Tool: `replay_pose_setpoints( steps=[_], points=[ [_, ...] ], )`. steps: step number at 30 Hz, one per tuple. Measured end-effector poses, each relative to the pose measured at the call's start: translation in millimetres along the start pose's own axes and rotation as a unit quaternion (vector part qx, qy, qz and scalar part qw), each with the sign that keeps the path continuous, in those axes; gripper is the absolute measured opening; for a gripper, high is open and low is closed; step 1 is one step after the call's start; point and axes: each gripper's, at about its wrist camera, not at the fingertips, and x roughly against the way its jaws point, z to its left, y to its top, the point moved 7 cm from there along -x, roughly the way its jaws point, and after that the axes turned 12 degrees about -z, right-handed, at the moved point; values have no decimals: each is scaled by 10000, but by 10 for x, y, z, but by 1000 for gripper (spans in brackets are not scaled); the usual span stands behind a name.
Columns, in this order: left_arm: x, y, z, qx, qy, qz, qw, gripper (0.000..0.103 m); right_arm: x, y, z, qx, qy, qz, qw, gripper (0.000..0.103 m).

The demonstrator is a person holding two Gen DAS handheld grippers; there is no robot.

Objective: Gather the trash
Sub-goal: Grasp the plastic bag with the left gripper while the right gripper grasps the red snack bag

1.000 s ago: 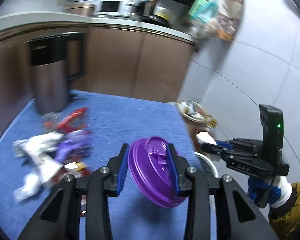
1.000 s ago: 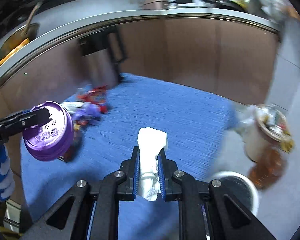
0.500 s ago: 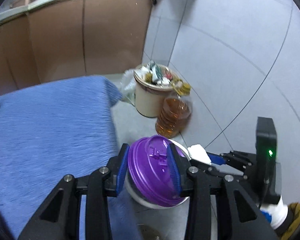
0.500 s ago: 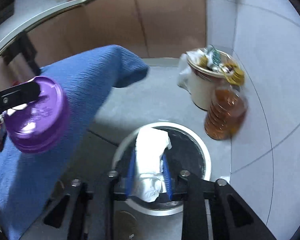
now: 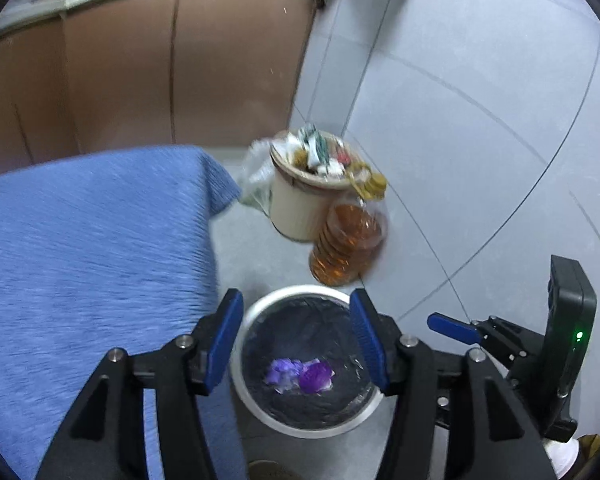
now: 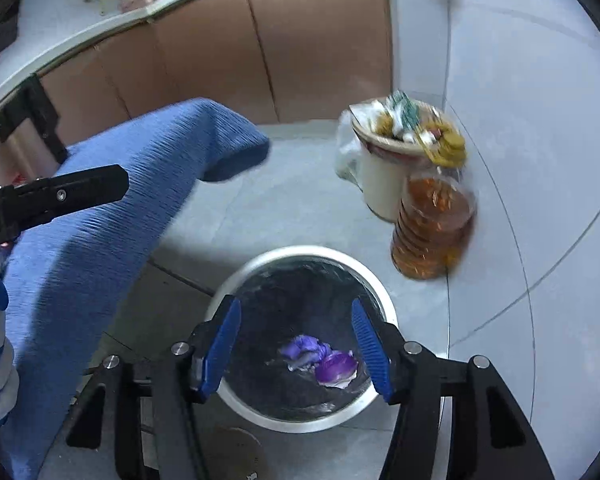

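Both grippers hang over a round white-rimmed bin [image 5: 374,400] lined with a dark bag, standing on the grey tiled floor [image 5: 480,120] beside the blue-covered tabletop [image 5: 80,248]. The left gripper [image 5: 296,340] has just been opening; its blue fingers [image 5: 224,340] stand apart with nothing between them. The right gripper [image 6: 296,344] has likewise just been opening and is empty. At the bottom of the bin lies the purple lid [image 5: 315,376], tilted; which way it faces cannot be told. It touches a crumpled purple-and-white wrapper [image 5: 282,372] on its left. Seen between each pair of fingers, both lie far below them. Beyond the bin stand an amber bottle [image 5: 348,244] and a full cream bucket [image 5: 296,208].
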Motion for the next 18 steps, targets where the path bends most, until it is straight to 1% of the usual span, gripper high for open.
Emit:
replay_pose_setpoints(
  steps=[3, 7, 10, 13, 14, 15, 16, 18],
  points=[
    [358, 106, 126, -55, 222, -371, 9991, 53, 213, 155, 279, 220, 168, -244, 9993, 56],
    [907, 161, 349, -204, 554, -840, 9947, 53, 528, 335, 727, 540, 431, -571, 9960, 62],
    [1282, 112, 557, -187, 638, -902, 9937, 53, 773, 466, 1150, 792, 715, -827, 9908, 66],
    [1657, -14, 820, -143, 756, -889, 9931, 53, 939, 553, 1542, 1018, 1038, -994, 9844, 66],
    [1789, -61, 920, -133, 863, -892, 9922, 53, 993, 584, 1712, 1115, 1197, -1043, 9810, 66],
    [1950, -136, 1079, -104, 1067, -897, 9902, 53, 1025, 607, 1868, 1202, 1348, -1068, 9777, 66],
    [2102, -215, 1197, -59, 1194, -900, 9887, 53, 1042, 619, 2017, 1282, 1488, -1074, 9746, 66],
    [2340, -392, 1522, 131, 1475, -851, 9853, 53, 1058, 635, 2309, 1439, 1773, -1049, 9679, 66]
  ],
)
